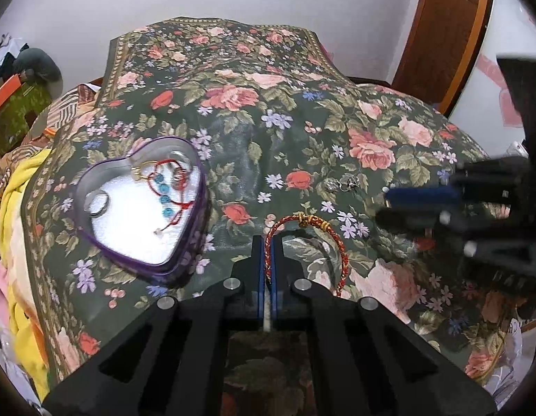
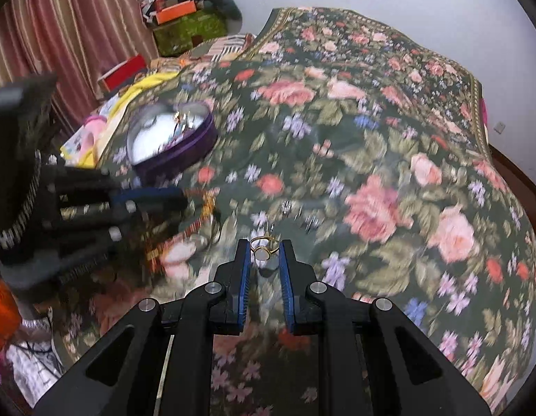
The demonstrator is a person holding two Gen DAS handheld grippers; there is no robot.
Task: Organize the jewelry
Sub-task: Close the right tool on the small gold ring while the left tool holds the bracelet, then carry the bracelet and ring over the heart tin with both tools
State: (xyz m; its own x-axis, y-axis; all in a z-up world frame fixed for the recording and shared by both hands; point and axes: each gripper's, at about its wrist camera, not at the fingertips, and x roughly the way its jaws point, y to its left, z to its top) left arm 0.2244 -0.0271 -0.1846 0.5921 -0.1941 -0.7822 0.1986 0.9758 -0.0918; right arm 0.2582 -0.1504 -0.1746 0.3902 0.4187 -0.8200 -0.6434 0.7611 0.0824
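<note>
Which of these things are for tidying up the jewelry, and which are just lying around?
For the job:
heart-shaped tin
red braided bracelet, clamped by left gripper
gold ring, between right gripper fingers
silver earrings

Just lying about:
yellow cloth
orange box
floral bedspread
</note>
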